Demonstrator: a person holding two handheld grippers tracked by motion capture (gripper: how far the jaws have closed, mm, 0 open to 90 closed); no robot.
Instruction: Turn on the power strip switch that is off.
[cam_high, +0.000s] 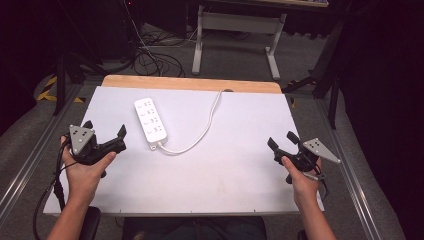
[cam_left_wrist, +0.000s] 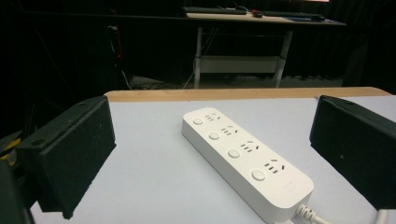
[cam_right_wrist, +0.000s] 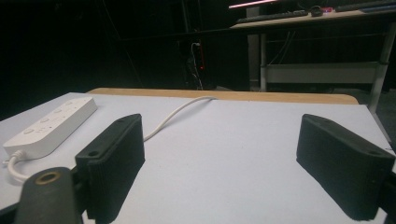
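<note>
Left gripper (cam_high: 105, 134) jaws wide, empty; white four-socket plastic power strip (cam_left_wrist: 243, 158) lies just ahead on the white surface (cam_high: 235, 165), apparently lined up for approach. Right gripper (cam_high: 283, 144) also open, empty, strip well off to its left.

Left gripper (cam_high: 105, 136), right gripper (cam_high: 283, 142): black bodies, blocky black padded jaws, grey three-cornered drilled top plates, trailing black cables; forearms unsleeved

Bright, evenly lit table (cam_high: 240, 165), dark surroundings, soft shadows, slightly grainy pictures.
</note>
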